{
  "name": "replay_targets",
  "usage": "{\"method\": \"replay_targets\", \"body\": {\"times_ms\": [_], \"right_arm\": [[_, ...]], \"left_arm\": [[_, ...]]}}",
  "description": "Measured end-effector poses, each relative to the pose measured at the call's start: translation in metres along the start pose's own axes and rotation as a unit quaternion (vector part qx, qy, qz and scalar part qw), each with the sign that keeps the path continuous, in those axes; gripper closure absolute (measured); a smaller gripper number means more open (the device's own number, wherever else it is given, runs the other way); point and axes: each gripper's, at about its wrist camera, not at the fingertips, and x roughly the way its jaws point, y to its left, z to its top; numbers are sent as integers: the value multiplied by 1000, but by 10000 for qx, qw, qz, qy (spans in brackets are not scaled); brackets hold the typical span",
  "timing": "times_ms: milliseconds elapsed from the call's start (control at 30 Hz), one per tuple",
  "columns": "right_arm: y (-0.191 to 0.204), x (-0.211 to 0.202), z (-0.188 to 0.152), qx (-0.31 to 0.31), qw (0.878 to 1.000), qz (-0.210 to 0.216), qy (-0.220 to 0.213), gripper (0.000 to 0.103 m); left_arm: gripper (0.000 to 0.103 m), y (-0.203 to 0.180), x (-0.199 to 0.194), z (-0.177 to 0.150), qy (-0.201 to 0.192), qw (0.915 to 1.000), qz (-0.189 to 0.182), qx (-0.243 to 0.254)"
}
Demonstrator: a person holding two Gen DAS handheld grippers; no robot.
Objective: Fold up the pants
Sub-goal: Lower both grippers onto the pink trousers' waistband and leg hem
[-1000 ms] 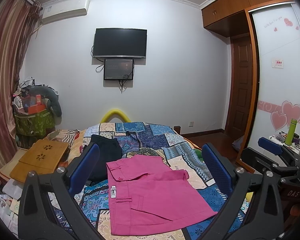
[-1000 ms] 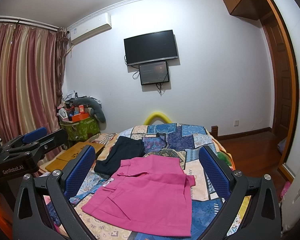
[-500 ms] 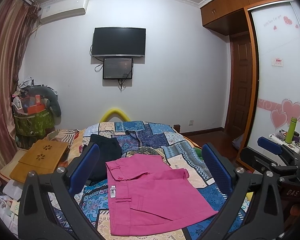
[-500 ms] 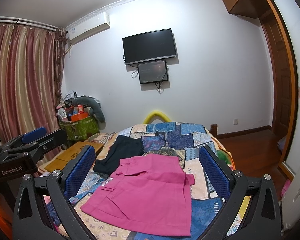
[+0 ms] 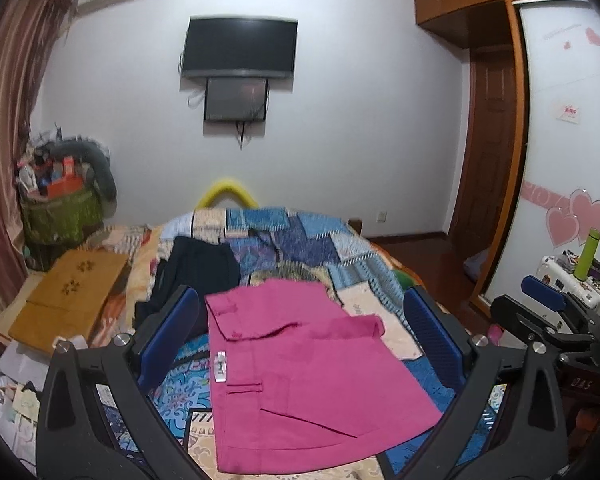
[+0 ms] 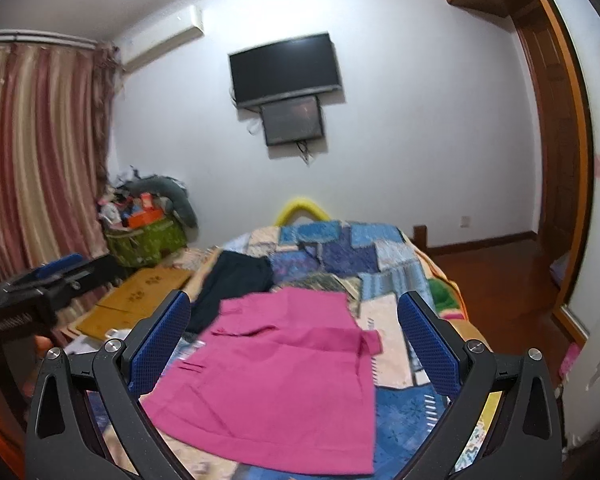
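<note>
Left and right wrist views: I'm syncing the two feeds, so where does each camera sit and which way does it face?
Left wrist: on the left gripper, jaws open, facing along the bed at the pink pants; the right gripper shows at right.
Right wrist: on the right gripper, jaws open, facing the same pants; the left gripper shows at left.
Shared: pants, dark garment, wall TV.

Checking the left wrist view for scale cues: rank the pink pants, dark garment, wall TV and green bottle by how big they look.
1. pink pants, though nearest the camera.
2. wall TV.
3. dark garment, partly hidden, so TV versus garment is unsure.
4. green bottle.
</note>
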Motion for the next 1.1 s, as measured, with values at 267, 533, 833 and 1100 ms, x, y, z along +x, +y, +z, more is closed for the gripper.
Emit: {"method": "replay_targets", "body": {"times_ms": [267,533,833,1100], "right_arm": [[-49,67,-36,419,9941,-99,996,0],[-89,114,-54,950,9794,-11,1782,3],[-98,165,-55,510,9707,168,2343,24],[-95,214,-55,102,9617,417,2705,41]], "left_arm": [[0,42,92,-18,934,9943,509,-127],[18,80,180,-43,1963,9781,685,-11],[42,108,254,-70,3161,9474,403,-292],[66,116,285,-86,3710,9273,159,-474]]}}
